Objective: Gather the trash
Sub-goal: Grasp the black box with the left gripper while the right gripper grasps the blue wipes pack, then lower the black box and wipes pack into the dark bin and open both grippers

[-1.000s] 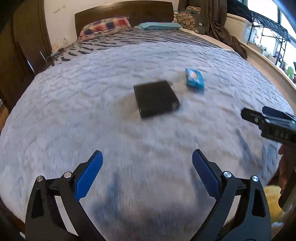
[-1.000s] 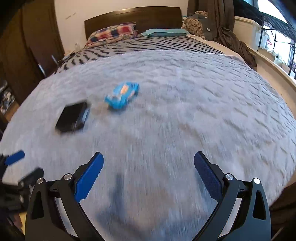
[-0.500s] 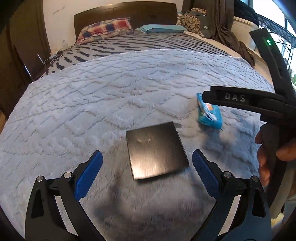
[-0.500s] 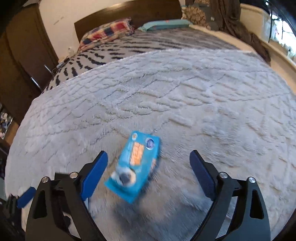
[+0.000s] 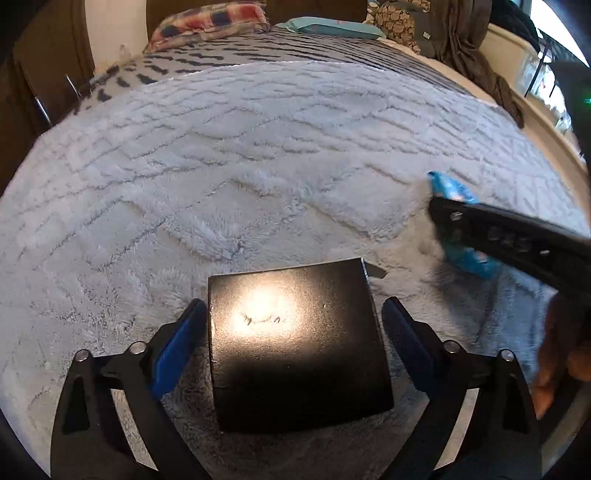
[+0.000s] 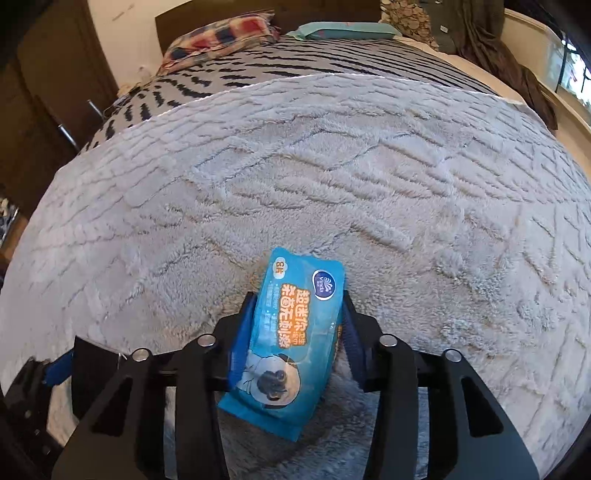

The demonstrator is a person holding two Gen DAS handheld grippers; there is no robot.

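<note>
A flat black box (image 5: 295, 339) lies on the fluffy grey blanket (image 5: 258, 166). My left gripper (image 5: 291, 332) straddles it, its blue pads (image 5: 177, 347) on either side; the left pad touches the box edge, a small gap shows at the right. A blue wet-wipes packet (image 6: 291, 332) with a pug picture sits between the pads (image 6: 242, 339) of my right gripper (image 6: 295, 332), which is closed on its sides. In the left wrist view the packet (image 5: 454, 192) shows behind the right gripper's black finger (image 5: 509, 236).
The blanket (image 6: 332, 166) covers a bed with a striped cover (image 6: 258, 66), a plaid pillow (image 6: 221, 37) and a teal pillow (image 6: 343, 31) at the headboard. Dark clothes (image 6: 498, 48) hang at the back right. A dark wardrobe (image 6: 48, 92) stands on the left.
Both grippers moved forward and down. The left now straddles the black box with narrowed jaws. The right closed on the blue packet.
</note>
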